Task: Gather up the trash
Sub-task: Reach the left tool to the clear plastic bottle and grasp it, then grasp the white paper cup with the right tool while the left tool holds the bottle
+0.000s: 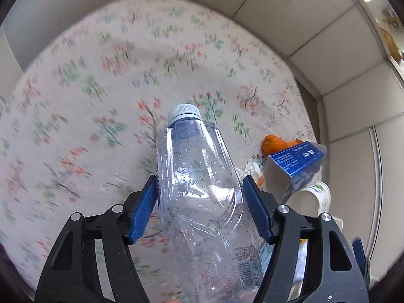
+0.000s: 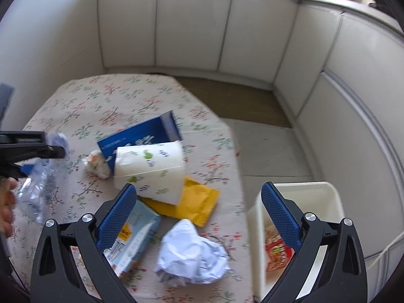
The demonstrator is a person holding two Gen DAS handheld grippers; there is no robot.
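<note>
In the left wrist view, we see our left tool (image 1: 199,209) low in the middle of the frame. A clear plastic bottle (image 1: 199,189) with a white cap (image 1: 184,112) sits between its blue fingers (image 1: 144,214). The fingers touch the bottle's sides, so the tool is grasping the bottle. To the right we see an orange peel (image 1: 274,144), a blue box (image 1: 295,159) and a paper cup (image 1: 313,197), all on the flowery desk (image 1: 101,75).

In the right wrist view, the same bottle (image 2: 38,189) is at the left edge, with a hand (image 2: 7,207) next to it. In the middle lie a crumpled tissue (image 2: 97,164), the blue box (image 2: 141,133) and the paper cup (image 2: 151,169) on its side. Under the cup is a yellow wrapper (image 2: 194,202). Lower down we see a light blue packet (image 2: 136,229) and a white paper ball (image 2: 192,252). Our right tool (image 2: 199,209) is wide apart and holds nothing. At the lower right is a white bin (image 2: 298,189) with a red wrapper (image 2: 277,252) inside.
</note>
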